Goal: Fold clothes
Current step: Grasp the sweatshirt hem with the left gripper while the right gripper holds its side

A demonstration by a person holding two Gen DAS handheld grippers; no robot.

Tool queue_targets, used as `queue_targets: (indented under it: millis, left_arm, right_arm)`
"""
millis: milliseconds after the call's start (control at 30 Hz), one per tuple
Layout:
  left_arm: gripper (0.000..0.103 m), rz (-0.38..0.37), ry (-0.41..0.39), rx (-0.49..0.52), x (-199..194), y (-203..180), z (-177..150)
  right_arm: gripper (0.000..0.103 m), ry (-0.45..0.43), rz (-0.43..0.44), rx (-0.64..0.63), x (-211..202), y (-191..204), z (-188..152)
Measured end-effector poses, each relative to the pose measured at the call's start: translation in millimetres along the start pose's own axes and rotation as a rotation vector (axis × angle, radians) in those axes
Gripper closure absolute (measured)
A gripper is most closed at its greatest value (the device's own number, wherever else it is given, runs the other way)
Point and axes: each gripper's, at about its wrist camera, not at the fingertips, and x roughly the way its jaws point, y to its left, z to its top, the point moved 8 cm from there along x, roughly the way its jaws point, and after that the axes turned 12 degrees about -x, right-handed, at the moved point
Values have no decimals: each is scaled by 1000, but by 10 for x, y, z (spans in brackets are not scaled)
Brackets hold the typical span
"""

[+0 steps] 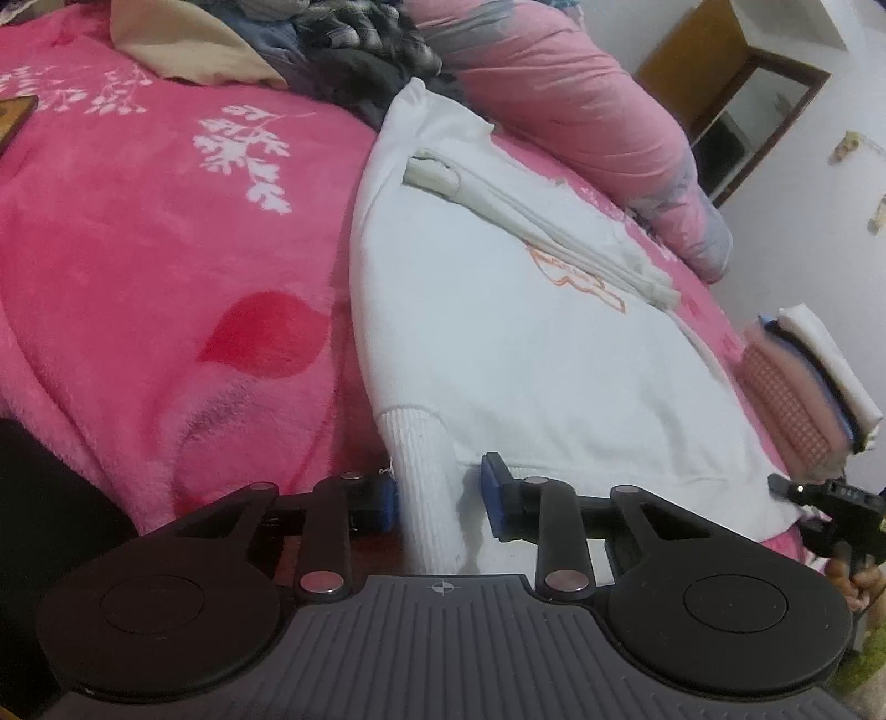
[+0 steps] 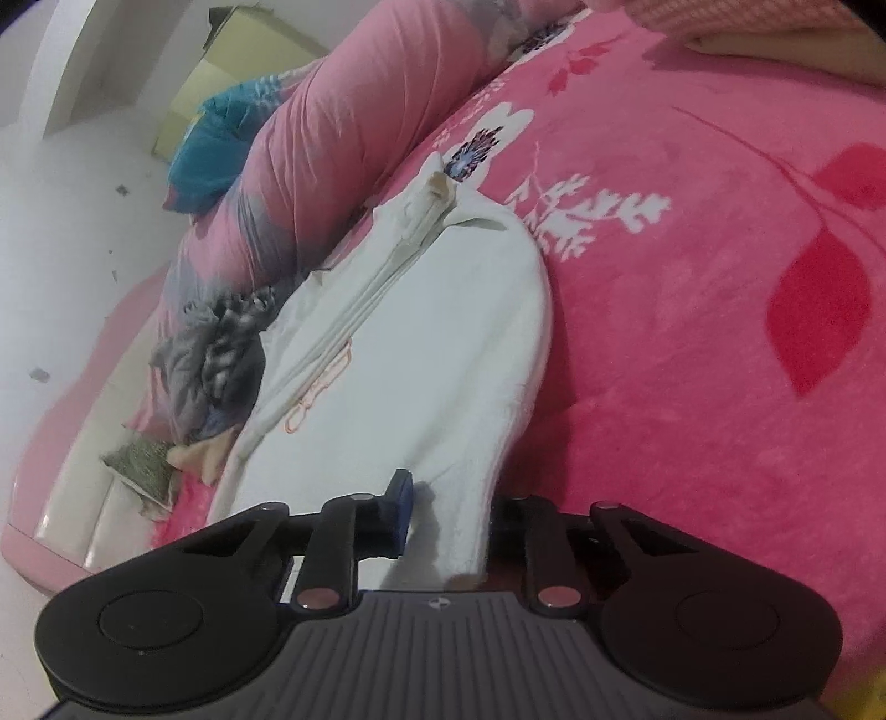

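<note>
A white sweatshirt [image 1: 526, 360] with an orange outline print lies flat on the pink blanket, a sleeve folded across its chest. In the left wrist view my left gripper [image 1: 440, 495] is at the near hem, its blue pads closed on the ribbed cuff [image 1: 426, 471]. The right gripper [image 1: 781, 486] shows at the hem's far right corner, held by a hand [image 1: 853, 576]. In the right wrist view the right gripper [image 2: 448, 512] is shut on the sweatshirt [image 2: 415, 360] at its near edge, and white fabric fills the gap between the fingers.
The pink floral blanket [image 1: 166, 221] covers the bed. A rolled pink quilt [image 1: 581, 111] lies beyond the sweatshirt. Unfolded clothes [image 1: 343, 39] are piled at the back. A stack of folded clothes [image 1: 803, 376] sits at the right, and a wooden cabinet [image 1: 736, 83] stands by the wall.
</note>
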Motion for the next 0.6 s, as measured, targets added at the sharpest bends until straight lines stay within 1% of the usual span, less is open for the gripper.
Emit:
queue_targets:
  millis: [33, 67, 100, 133, 267, 333, 433, 600]
  left_arm:
    - [87, 5, -3, 4, 1, -5, -4]
    - [90, 0, -7, -14, -1, 8, 0]
    - [95, -6, -14, -44, -14, 32, 8]
    - [97, -18, -19, -71, -35, 47, 13]
    - [98, -38, -63, -139, -143, 60, 29]
    - [98, -47, -80, -170, -179, 41, 42]
    - [99, -65, -124, -159, -280, -48, 66]
    - [99, -111, -177, -134, -488, -182, 134]
  right_arm:
    - [92, -3, 0, 5, 15, 3, 7]
    - [95, -6, -1, 12, 29, 6, 12]
    - [96, -14, -6, 9, 25, 27, 19]
    - [96, -24, -11, 3, 14, 55, 26]
    - [97, -90, -61, -79, -149, 257, 78]
    - [97, -114, -70, -96, -236, 343, 110]
    - [98, -149, -78, -116, -362, 462, 157]
    - [98, -194, -69, -109, -506, 588, 237]
